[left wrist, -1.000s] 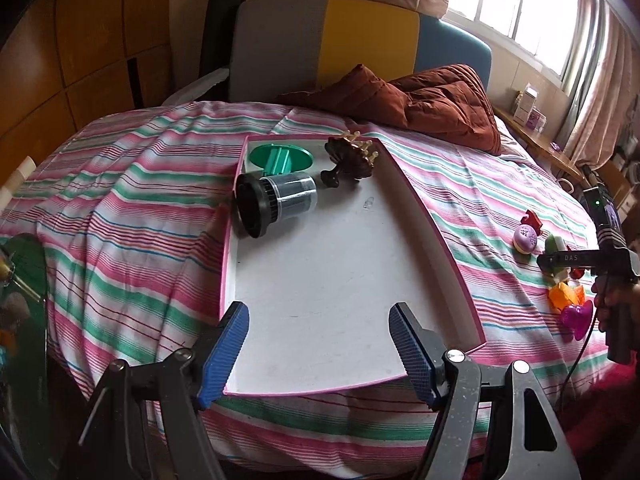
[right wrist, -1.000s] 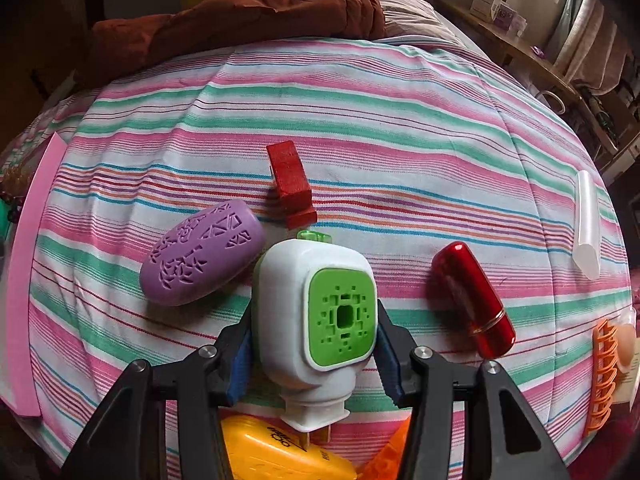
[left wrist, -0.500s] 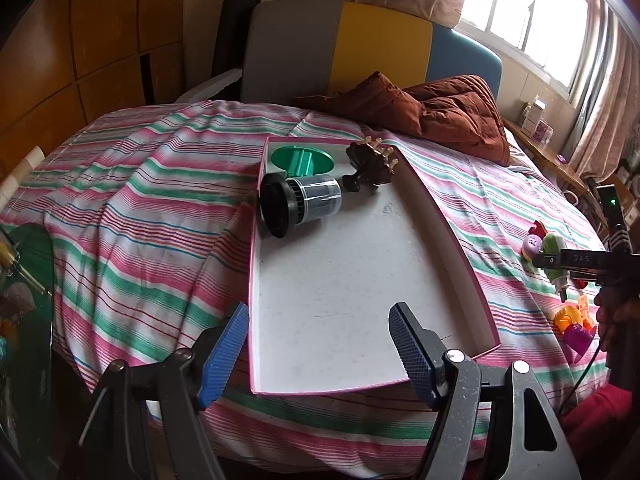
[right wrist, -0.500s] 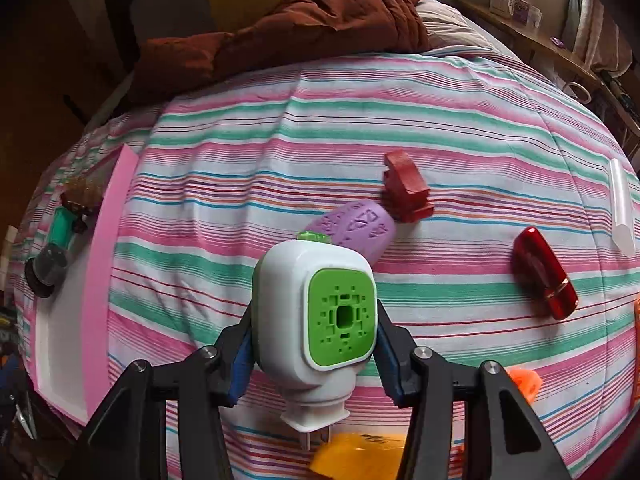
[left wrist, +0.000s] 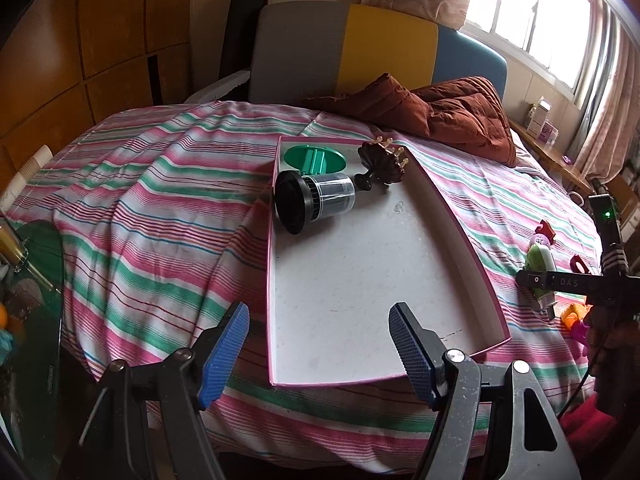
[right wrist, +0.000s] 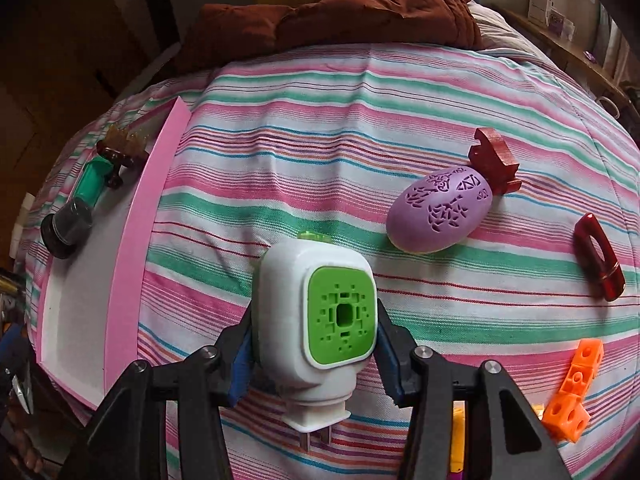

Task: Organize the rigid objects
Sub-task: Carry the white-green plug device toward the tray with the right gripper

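- Right gripper clamped on the white-and-green plug-in device, lifted above the striped bedspread, right of the pink-rimmed tray.
- Left gripper wide open, empty, at the tray's near edge.
- Best carried level over the rim, then lowered onto bare tray floor, clear of the black jar.

White-green plug; pink-rimmed tray; striped bedsheet.

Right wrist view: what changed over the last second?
The right gripper, clamped on the white-green plug-in, lifted it off the striped bedspread and carried it left toward the pink tray. The left gripper stayed open near the tray's front edge; tray contents unchanged.
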`<state>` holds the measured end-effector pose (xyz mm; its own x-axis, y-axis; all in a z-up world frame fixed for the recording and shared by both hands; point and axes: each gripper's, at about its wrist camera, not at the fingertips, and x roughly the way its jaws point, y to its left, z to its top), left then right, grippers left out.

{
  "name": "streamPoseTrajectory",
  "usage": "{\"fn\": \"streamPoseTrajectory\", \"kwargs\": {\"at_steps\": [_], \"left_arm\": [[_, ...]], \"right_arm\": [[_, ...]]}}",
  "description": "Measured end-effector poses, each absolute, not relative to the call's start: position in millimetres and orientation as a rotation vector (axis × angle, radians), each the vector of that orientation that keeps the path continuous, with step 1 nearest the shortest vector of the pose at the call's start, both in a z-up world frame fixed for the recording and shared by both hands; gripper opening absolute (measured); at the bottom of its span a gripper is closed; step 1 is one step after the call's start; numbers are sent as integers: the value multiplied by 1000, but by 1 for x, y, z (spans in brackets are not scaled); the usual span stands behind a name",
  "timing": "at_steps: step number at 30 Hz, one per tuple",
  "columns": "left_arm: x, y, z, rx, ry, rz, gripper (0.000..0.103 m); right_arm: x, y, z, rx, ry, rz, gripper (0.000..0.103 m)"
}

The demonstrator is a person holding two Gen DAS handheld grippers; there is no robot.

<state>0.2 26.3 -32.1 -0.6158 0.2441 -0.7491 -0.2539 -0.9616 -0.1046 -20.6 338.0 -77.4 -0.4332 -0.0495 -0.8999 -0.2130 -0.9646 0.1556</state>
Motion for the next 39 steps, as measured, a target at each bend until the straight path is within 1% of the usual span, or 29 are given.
{"fn": "streamPoseTrajectory", "kwargs": {"at_steps": [3, 7, 10, 14, 19, 23, 32, 39], "left_arm": [[2, 25, -31, -1193, 24, 2602, 73], [3, 21, -32, -1192, 26, 2614, 73], [4, 19, -34, -1199, 29, 2618, 73], [4, 18, -35, -1198, 25, 2625, 73], [4, 15, -36, -1191, 21, 2632, 73], [3, 15, -38, -1203, 18, 2628, 73], [0, 7, -43, -1225, -8, 2636, 73], [-4, 2, -46, -1242, -27, 2635, 73]], "right_arm": [[-19, 332, -77, -1605, 316, 2539, 52], [-20, 328, -72, -1595, 364, 2560, 51], [-18, 320, -63, -1566, 347, 2596, 51], [-21, 305, -46, -1535, 378, 2665, 51], [-33, 265, -22, -1531, 325, 2787, 51], [-49, 230, -13, -1553, 248, 2861, 51], [-96, 191, -36, -1684, 151, 2835, 51], [-130, 175, -53, -1714, 24, 2784, 52]]}}
